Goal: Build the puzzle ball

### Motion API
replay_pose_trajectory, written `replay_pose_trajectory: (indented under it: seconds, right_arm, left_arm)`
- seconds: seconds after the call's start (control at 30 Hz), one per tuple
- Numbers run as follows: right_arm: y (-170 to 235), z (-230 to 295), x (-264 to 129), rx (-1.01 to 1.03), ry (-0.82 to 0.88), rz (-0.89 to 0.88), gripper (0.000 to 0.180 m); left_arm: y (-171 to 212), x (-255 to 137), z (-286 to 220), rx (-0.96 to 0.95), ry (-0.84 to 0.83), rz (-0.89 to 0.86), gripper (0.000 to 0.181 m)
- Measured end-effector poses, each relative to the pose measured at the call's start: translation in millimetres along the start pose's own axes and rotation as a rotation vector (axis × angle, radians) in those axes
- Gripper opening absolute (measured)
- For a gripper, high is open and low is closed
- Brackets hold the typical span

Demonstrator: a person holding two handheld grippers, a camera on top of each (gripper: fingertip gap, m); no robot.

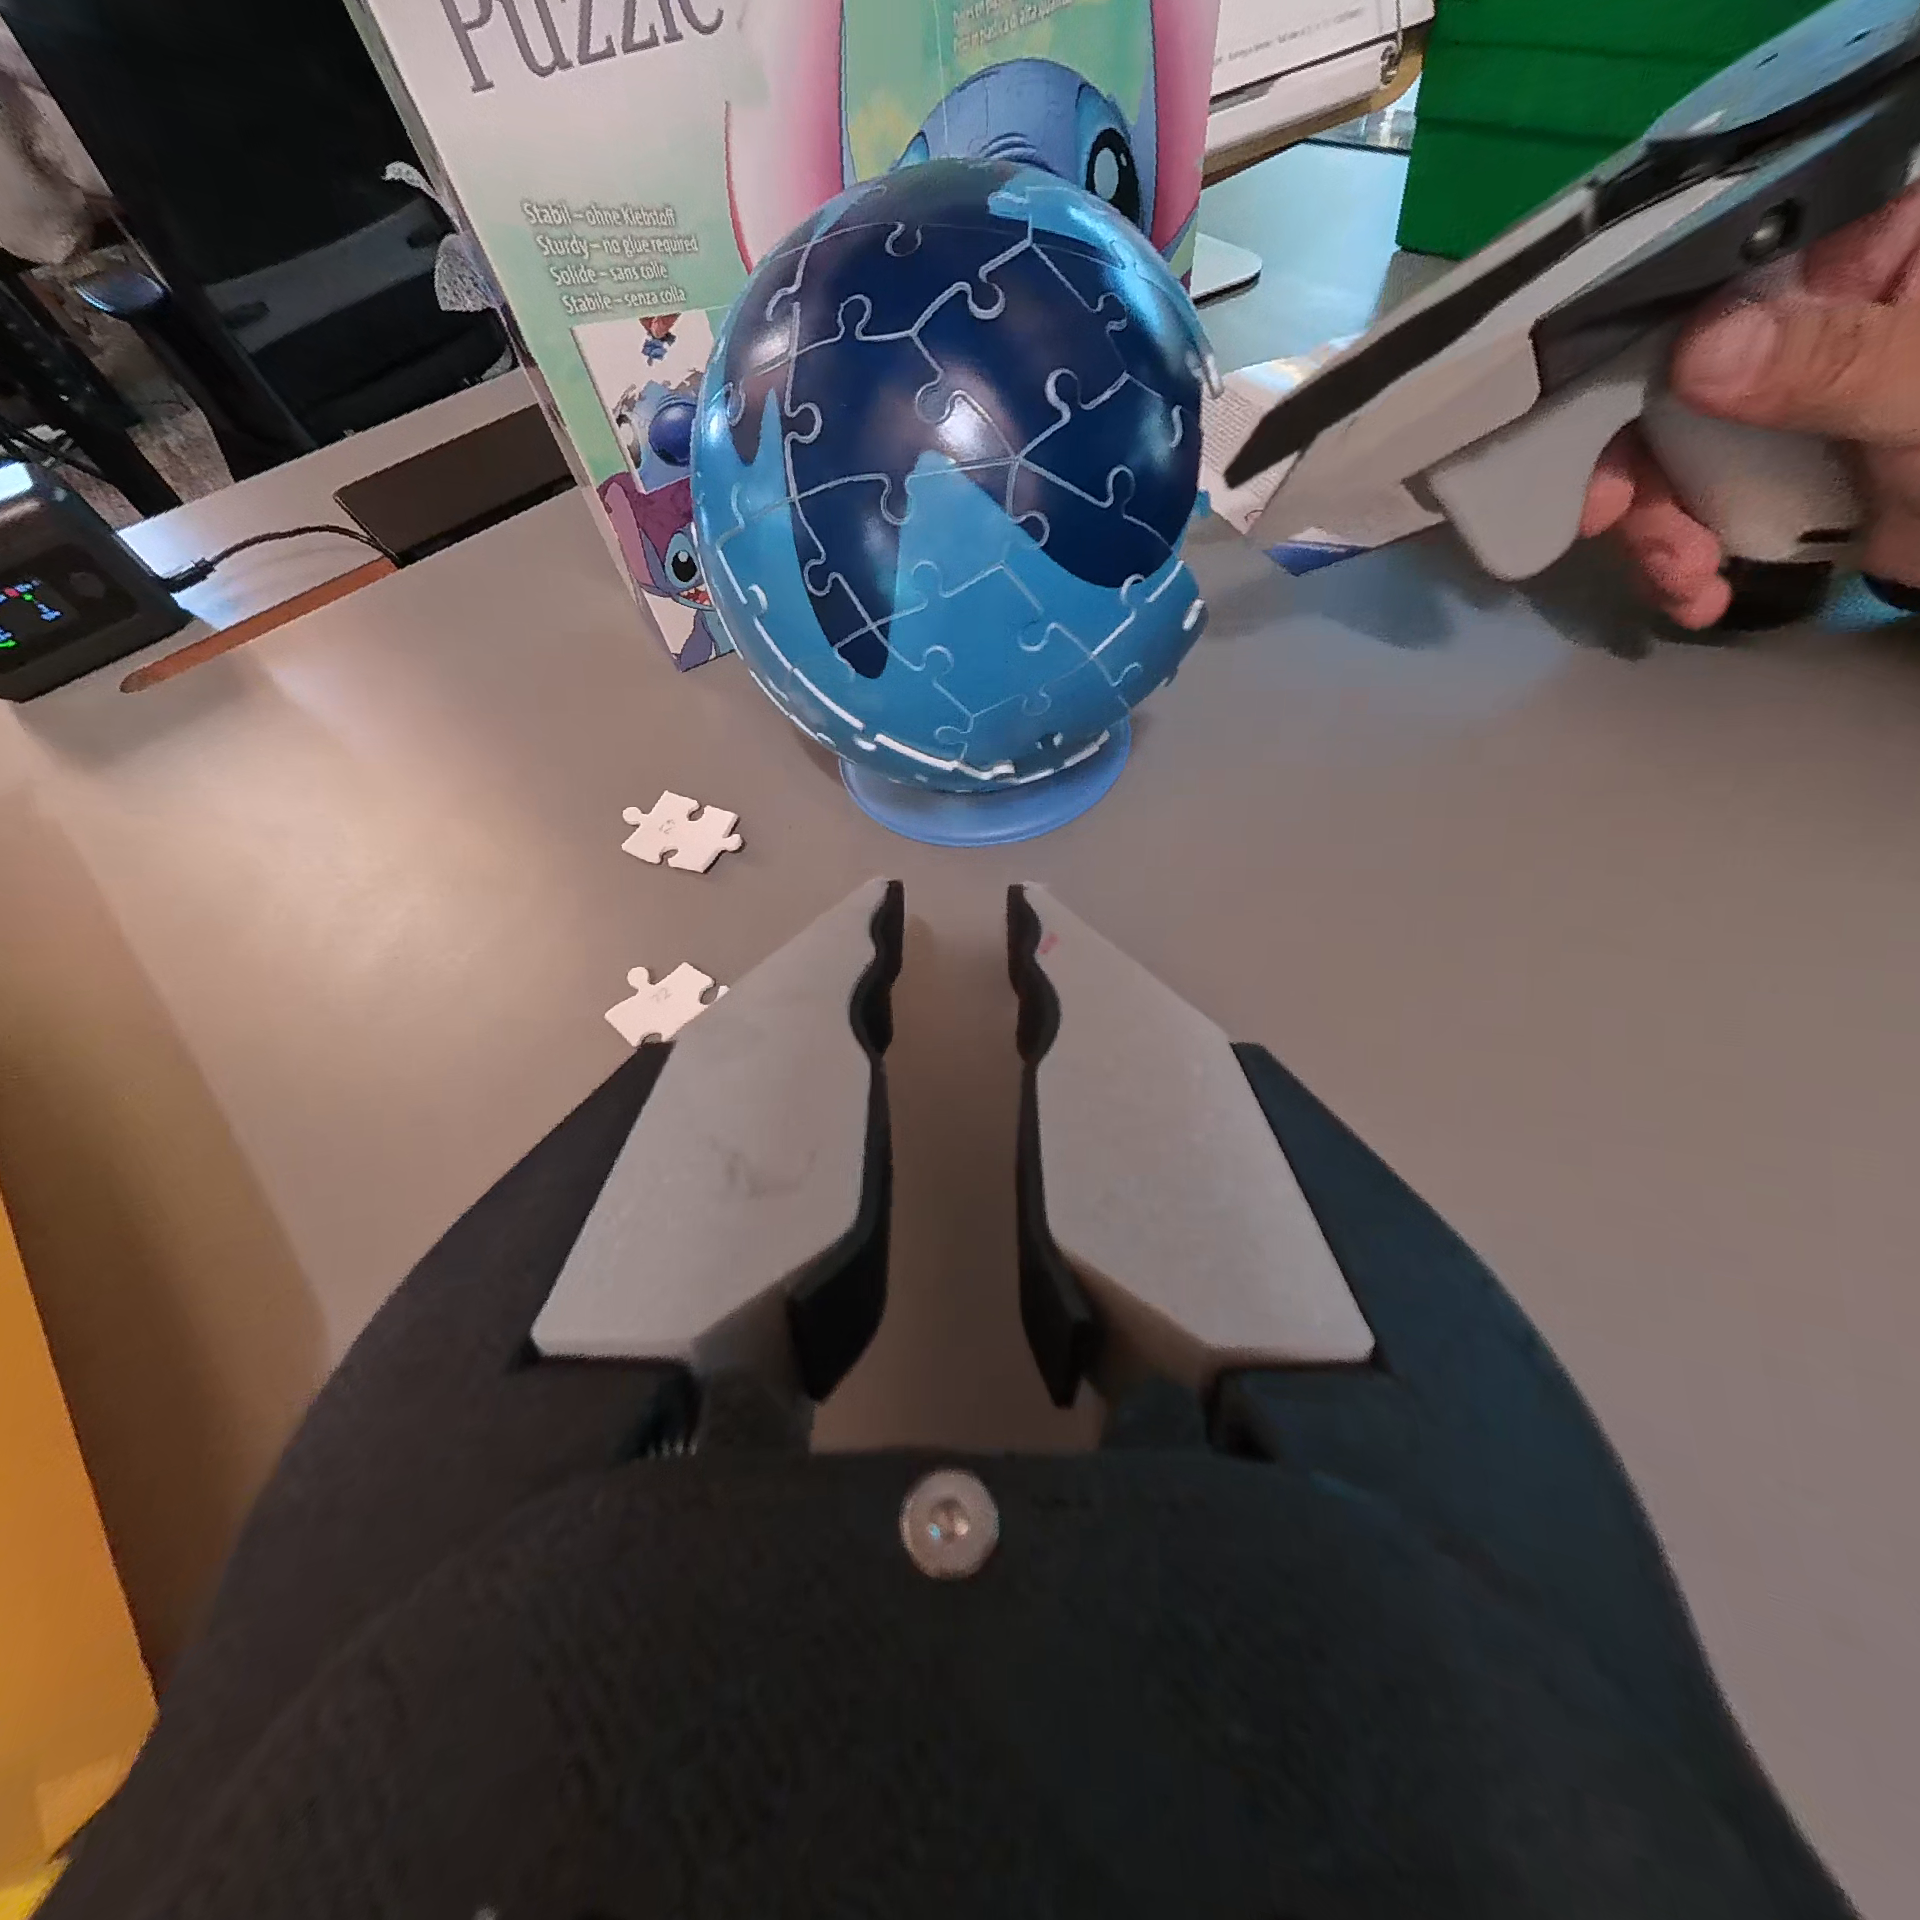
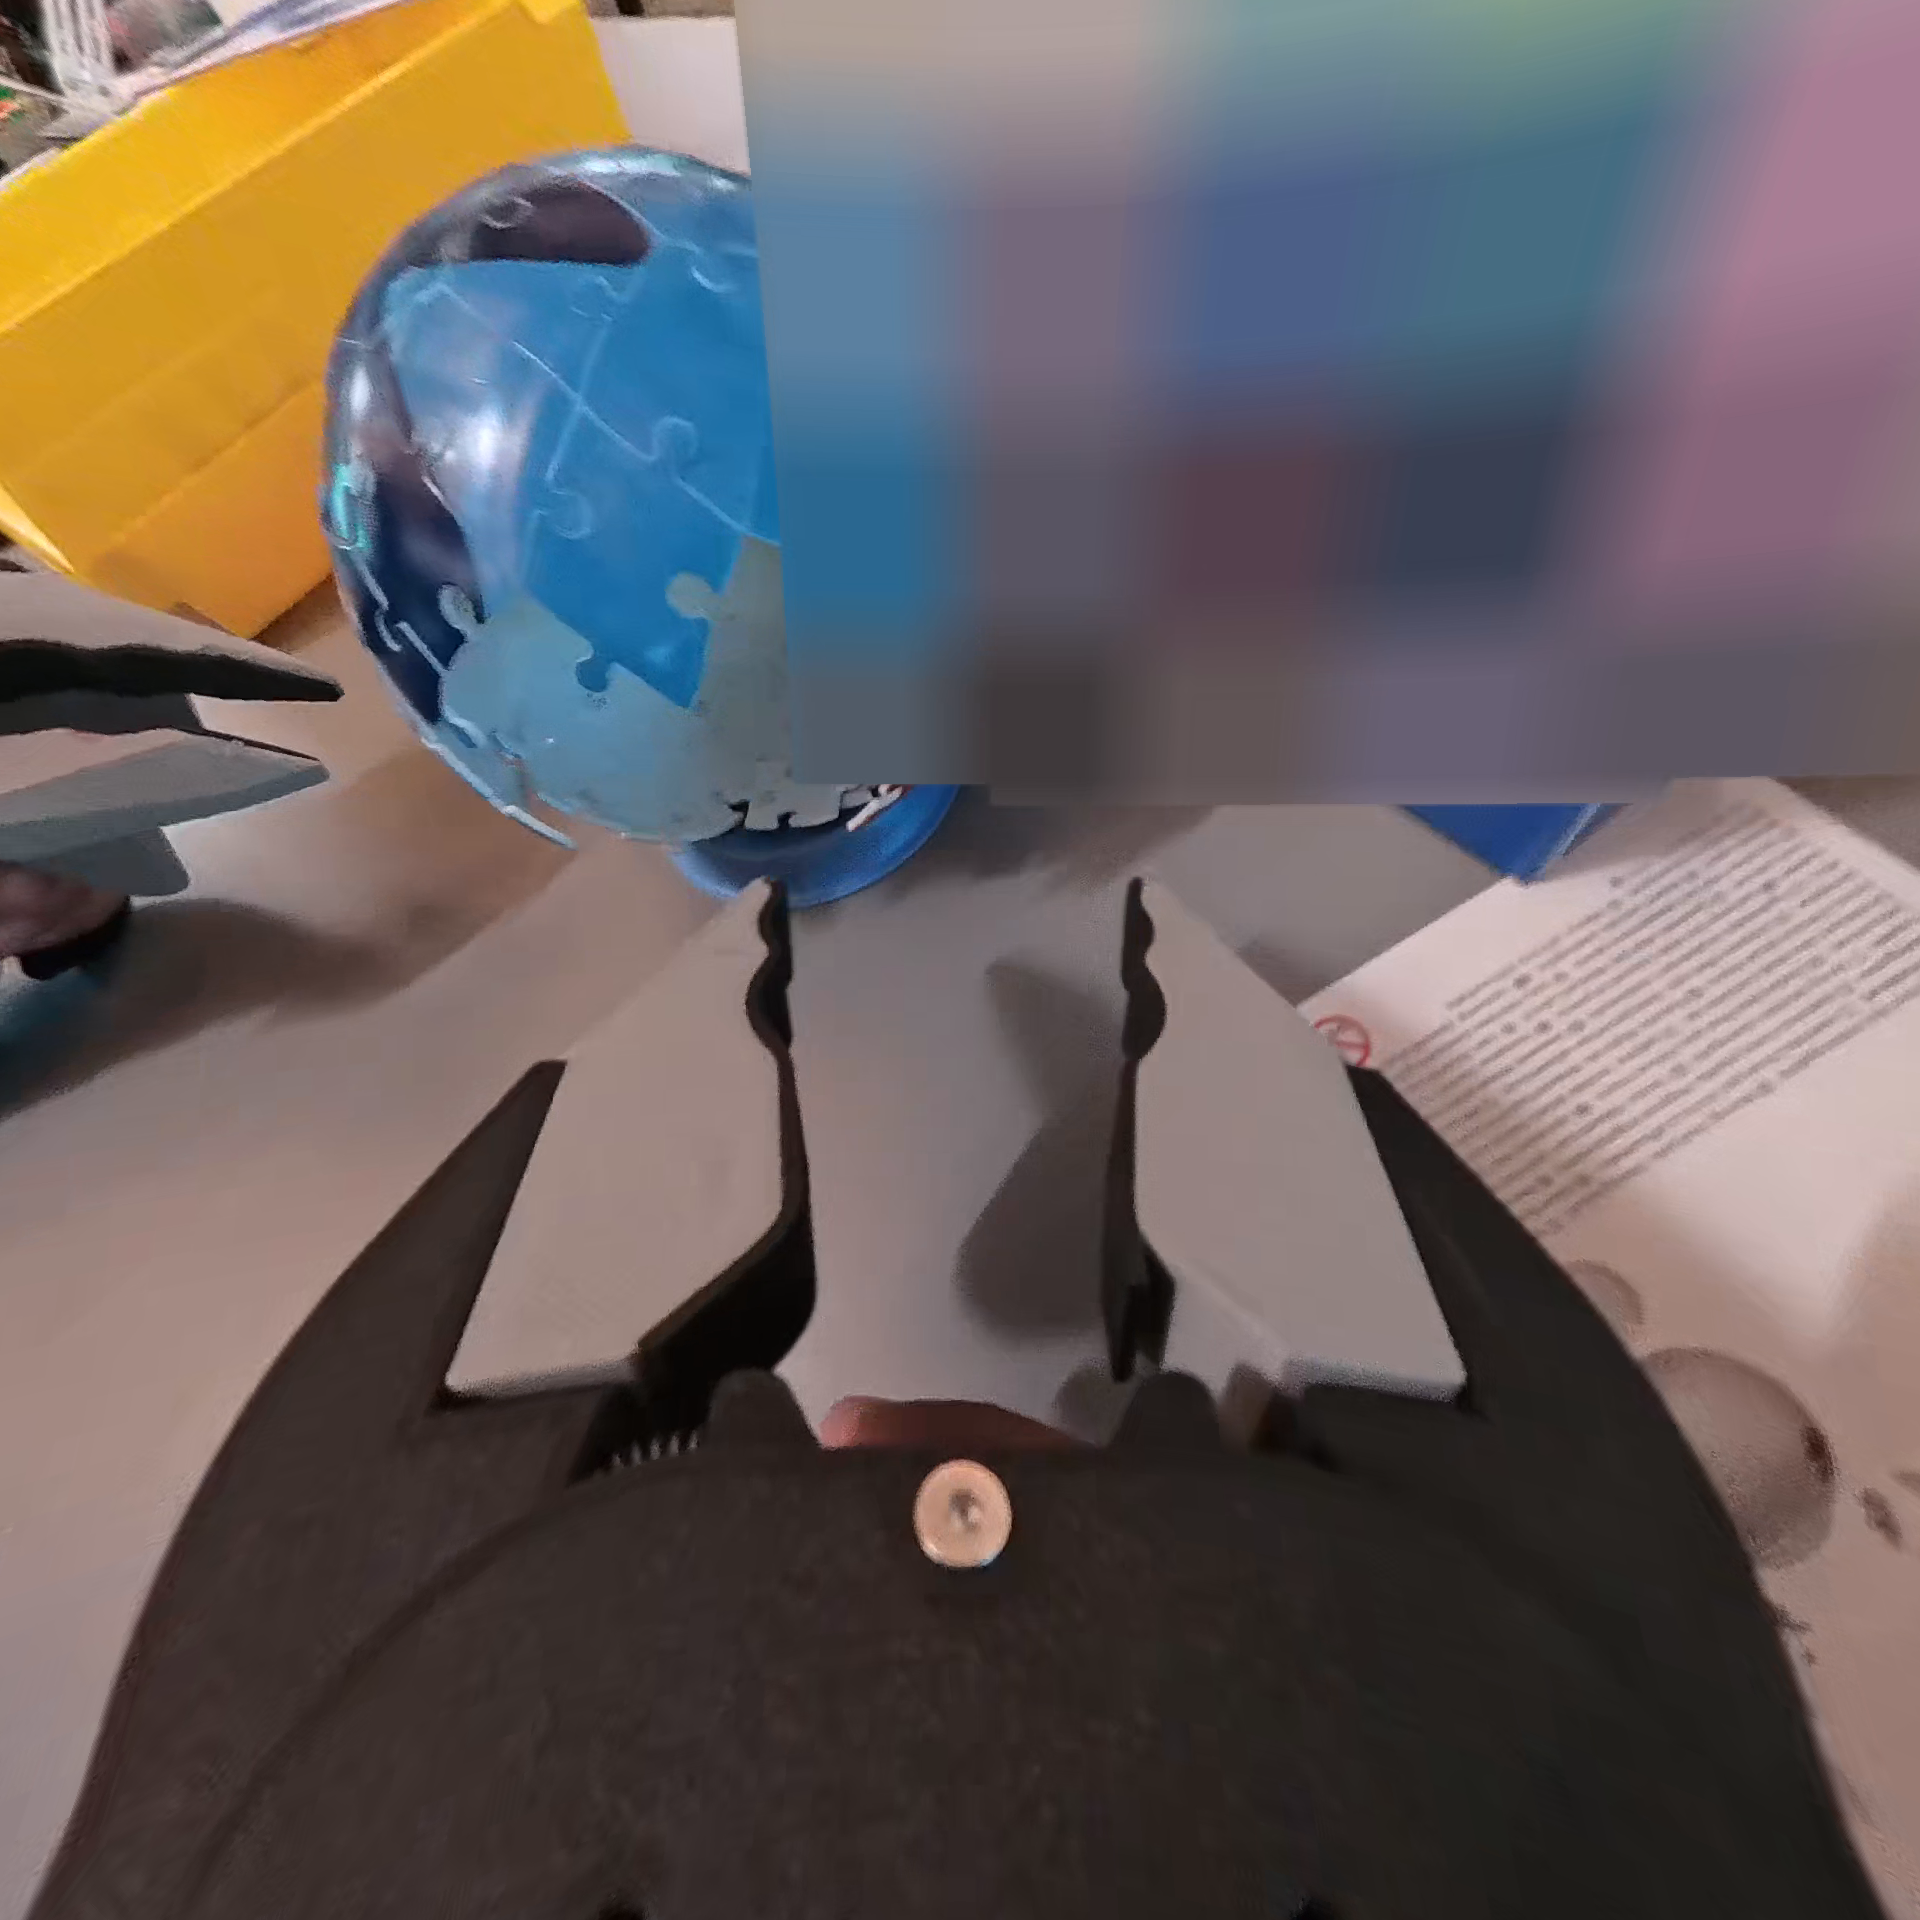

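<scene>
Two loose puzzle pieces [image 1: 683, 831] are left beside the puzzle ball [image 1: 951, 499], unheld. Left gripper [image 1: 954, 896] and right gripper [image 2: 951, 894] are parted, empty; the ball could be tipped off its stand [image 1: 987, 805].

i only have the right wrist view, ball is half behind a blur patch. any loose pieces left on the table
Observer: Yes. The left wrist view shows two loose white pieces face down: the nearer piece beside the left gripper, the farther piece close to the ball's stand.
Operator: is the ball nearly done
Observer: The side of the puzzle ball facing the left camera looks filled with dark and light blue pieces. The gap showing in your view is low on the side facing you.
Operator: left gripper holding anything
Observer: No, its jaws stand a little apart and empty, above the table.
</scene>
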State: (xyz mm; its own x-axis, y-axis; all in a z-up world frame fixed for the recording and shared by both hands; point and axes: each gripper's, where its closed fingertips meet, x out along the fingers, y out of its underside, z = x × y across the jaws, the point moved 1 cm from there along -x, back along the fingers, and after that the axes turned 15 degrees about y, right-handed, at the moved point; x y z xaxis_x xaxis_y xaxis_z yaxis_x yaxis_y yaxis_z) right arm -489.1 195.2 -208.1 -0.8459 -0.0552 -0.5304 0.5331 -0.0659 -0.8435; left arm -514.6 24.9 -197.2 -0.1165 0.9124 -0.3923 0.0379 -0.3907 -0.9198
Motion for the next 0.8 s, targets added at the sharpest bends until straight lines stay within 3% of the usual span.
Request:
replay_pose_trajectory:
  seconds: [0.2, 0.3, 0.47, 0.6, 0.73, 0.8]
  right_arm:
    - [10.9, 7.3, 15.5, 0.062, 0.063, 0.161, 0.087]
    - [2.9, 16.7, 18.4, 0.114, 0.057, 0.159, 0.084]
    - [-6.6, 7.8, 27.1, 0.120, 0.194, 0.119, 0.081]
    - [-5.7, 14.7, 30.1, 0.168, 0.191, 0.121, 0.091]
    - [8.6, 11.1, 43.1, 0.153, 0.272, 0.198, 0.132]
    - [8.2, 11.7, 47.3, 0.150, 0.295, 0.213, 0.142]
  left_arm:
    - [-2.1, -0.6, -1.2, 0.002, -0.004, -0.016, 0.014]
    - [-3.3, -1.3, -3.8, 0.015, 0.000, -0.021, 0.014]
    - [-4.4, -1.7, -8.0, 0.020, 0.009, -0.030, 0.013]
    - [-5.2, -3.2, -7.7, 0.008, 0.008, -0.043, 0.012]
    - [-5.0, -4.3, -5.9, -0.014, 0.006, -0.049, 0.012]
    - [-4.3, -4.0, -5.6, -0.019, 0.007, -0.046, 0.011]
